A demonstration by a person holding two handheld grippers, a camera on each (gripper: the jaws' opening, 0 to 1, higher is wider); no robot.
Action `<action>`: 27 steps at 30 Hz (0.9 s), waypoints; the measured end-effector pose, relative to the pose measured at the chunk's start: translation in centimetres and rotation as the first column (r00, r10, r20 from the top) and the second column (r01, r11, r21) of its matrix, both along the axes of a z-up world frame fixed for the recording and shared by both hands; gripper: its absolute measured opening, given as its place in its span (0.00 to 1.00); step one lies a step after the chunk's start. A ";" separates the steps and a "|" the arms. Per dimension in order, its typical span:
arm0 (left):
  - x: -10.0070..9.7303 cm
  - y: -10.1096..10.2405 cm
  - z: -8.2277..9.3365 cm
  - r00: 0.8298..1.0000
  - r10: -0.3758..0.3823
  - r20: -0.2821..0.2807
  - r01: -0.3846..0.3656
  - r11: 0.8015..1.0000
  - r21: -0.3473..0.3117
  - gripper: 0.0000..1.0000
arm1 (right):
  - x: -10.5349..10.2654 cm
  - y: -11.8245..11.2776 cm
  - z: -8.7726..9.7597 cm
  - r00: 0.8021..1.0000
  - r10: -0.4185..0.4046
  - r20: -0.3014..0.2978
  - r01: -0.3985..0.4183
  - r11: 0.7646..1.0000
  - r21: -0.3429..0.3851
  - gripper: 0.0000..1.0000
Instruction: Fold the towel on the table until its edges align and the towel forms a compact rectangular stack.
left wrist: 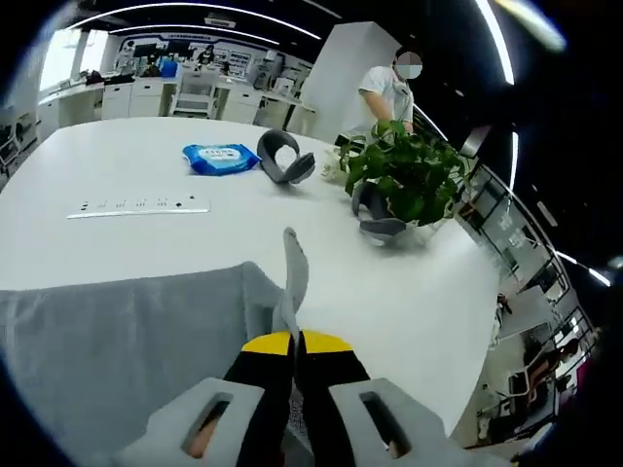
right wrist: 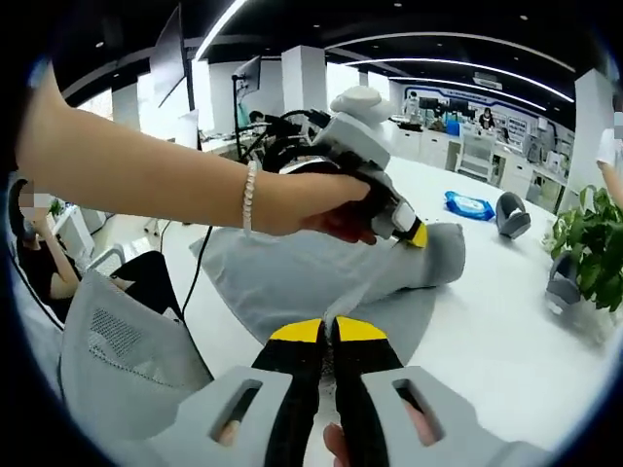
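Two claws grip the grey towel (left wrist: 127, 331) above the white surface (left wrist: 146, 243): left claw (left wrist: 292, 342) clamped on one corner, right claw (right wrist: 329, 333) clamped on another. Carrying both corners level and together should align the edges.

My left gripper (left wrist: 294, 342) has its two yellow-tipped jaws pressed tight together on the gray towel (left wrist: 117, 341). A corner of the towel sticks up between them. The rest of the towel lies flat on the white table (left wrist: 146, 243), to the left of my gripper.

Farther off on the table I see a long white strip (left wrist: 138, 206). Behind it is a blue packet (left wrist: 221, 158). Just beside the packet sits a curved gray thing (left wrist: 282, 158). A green plant (left wrist: 409, 175) stands to the right, with another gray thing (left wrist: 375, 216) in front of it. A person in white (left wrist: 389, 92) stands behind the plant.
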State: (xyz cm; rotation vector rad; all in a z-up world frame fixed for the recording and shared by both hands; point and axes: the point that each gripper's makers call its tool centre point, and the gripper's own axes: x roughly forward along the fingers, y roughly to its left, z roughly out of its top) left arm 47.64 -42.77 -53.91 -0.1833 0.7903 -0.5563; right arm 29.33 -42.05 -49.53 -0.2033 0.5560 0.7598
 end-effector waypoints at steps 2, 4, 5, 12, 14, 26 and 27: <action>0.0 0.8 0.1 1.000 0.007 0.001 -0.007 1.000 -0.003 0.02 | 0.0 0.9 0.1 1.000 0.006 0.003 -0.006 1.000 -0.003 0.01; 0.0 1.9 0.2 1.000 0.018 0.002 -0.018 1.000 -0.012 0.02 | -0.1 1.8 0.1 1.000 0.010 0.003 -0.010 1.000 -0.006 0.01; 0.0 2.5 0.3 1.000 0.023 0.002 -0.023 1.000 -0.017 0.02 | -0.1 2.1 0.1 1.000 0.012 0.004 -0.012 1.000 -0.008 0.01; 0.2 5.4 0.7 0.999 0.031 0.007 -0.031 0.999 -0.037 0.02 | -0.1 5.0 0.2 1.000 0.030 0.009 -0.030 0.999 -0.023 0.01; 0.4 6.2 1.1 0.999 0.037 0.011 -0.037 0.998 -0.050 0.02 | 0.1 5.6 0.3 0.999 0.035 0.022 -0.034 0.999 -0.041 0.01; 1.2 11.0 1.5 0.998 0.041 0.046 -0.039 0.999 -0.032 0.02 | 1.0 9.9 0.6 0.998 0.051 0.033 -0.049 0.998 -0.040 0.01; 1.2 11.3 1.5 0.998 0.042 0.047 -0.040 0.999 -0.032 0.02 | 1.0 10.2 0.7 0.998 0.052 0.033 -0.050 0.998 -0.037 0.01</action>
